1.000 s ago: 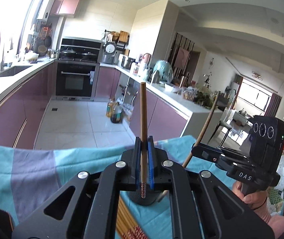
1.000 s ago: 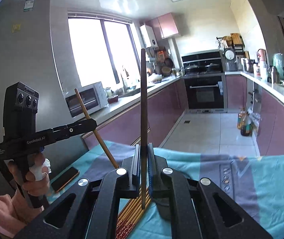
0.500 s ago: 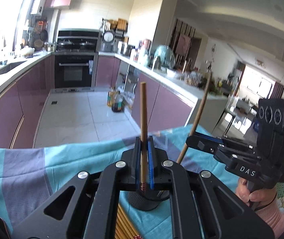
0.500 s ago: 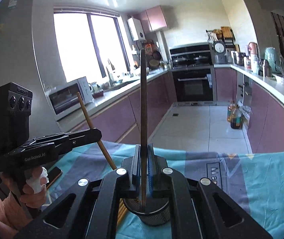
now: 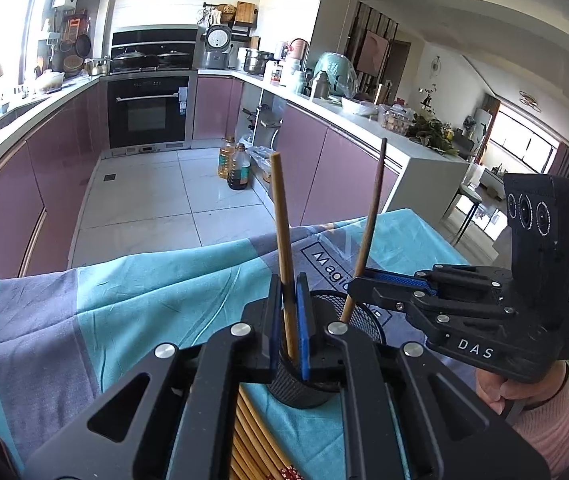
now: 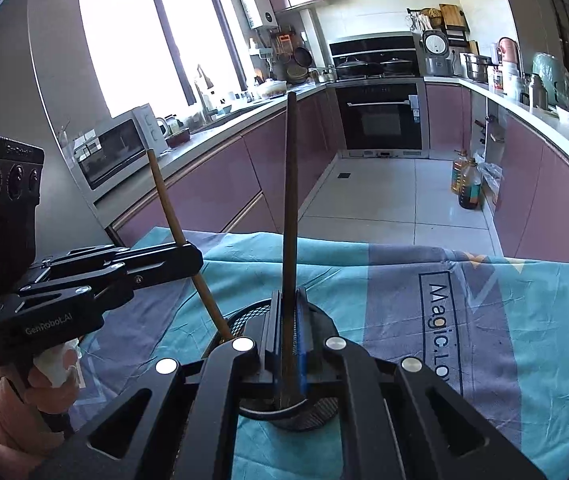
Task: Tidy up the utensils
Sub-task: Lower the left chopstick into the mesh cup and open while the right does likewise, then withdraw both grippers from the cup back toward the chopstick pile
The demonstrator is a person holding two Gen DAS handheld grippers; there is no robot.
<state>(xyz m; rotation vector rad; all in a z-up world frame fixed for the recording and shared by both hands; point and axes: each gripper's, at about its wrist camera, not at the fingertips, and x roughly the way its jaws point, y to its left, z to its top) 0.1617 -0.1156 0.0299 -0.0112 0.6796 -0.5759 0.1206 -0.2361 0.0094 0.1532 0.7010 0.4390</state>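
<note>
Left tool [image 5: 287, 320]: blue-padded fingers clamped on a light-brown wooden chopstick [image 5: 282, 240], nearly upright, lower end dipping into the black wire-mesh cylindrical holder [image 5: 304, 384]. Right tool [image 6: 289, 332]: pinched together on a darker brown wooden chopstick [image 6: 290, 208], upright above that holder's mouth. Holder stands on the teal-and-grey cloth-covered surface [image 5: 124, 300]; a bundle of loose bamboo chopsticks [image 5: 256, 440] lies just beside it. Risk, as I judge it: both sticks converge on one small opening, so a collision or early release could tip a stick out, or nudge the light holder over.
</note>
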